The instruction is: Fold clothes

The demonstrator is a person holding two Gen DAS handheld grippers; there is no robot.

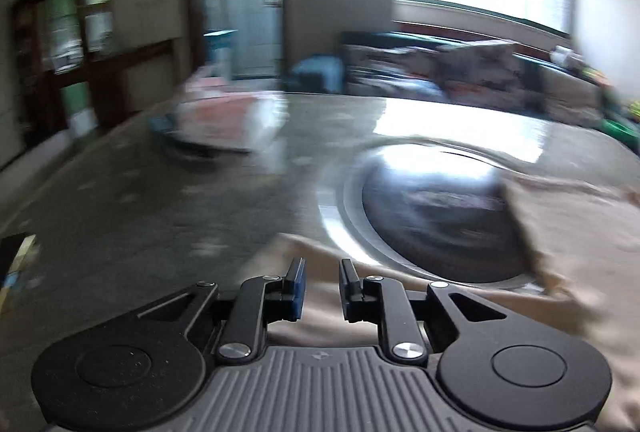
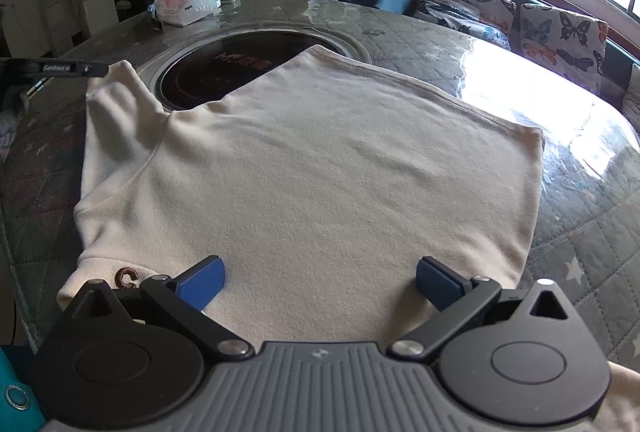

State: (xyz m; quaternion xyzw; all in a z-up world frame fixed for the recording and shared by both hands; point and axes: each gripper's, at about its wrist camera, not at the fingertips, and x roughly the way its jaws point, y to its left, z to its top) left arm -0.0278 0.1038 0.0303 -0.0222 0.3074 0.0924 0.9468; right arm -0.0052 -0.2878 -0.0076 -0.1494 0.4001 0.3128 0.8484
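Observation:
A cream fleece top [image 2: 320, 159] lies spread flat on the round table [image 2: 580, 216]. Its left sleeve [image 2: 116, 99] rises off the table to the tip of my left gripper [image 2: 96, 68]. In the blurred left wrist view the left gripper [image 1: 322, 274] has its jaws nearly together, with cream fabric [image 1: 320, 312] running between and under them. My right gripper [image 2: 320, 272] hovers wide open over the near edge of the top, nothing between its blue pads. A brown embroidered letter [image 2: 128, 278] shows by the left finger.
A round black hob [image 2: 224, 71] is set into the table's middle, partly under the top. A pink-and-white tissue pack [image 2: 188, 1] sits at the far edge. A sofa with butterfly cushions [image 2: 552, 31] stands behind the table under a bright window.

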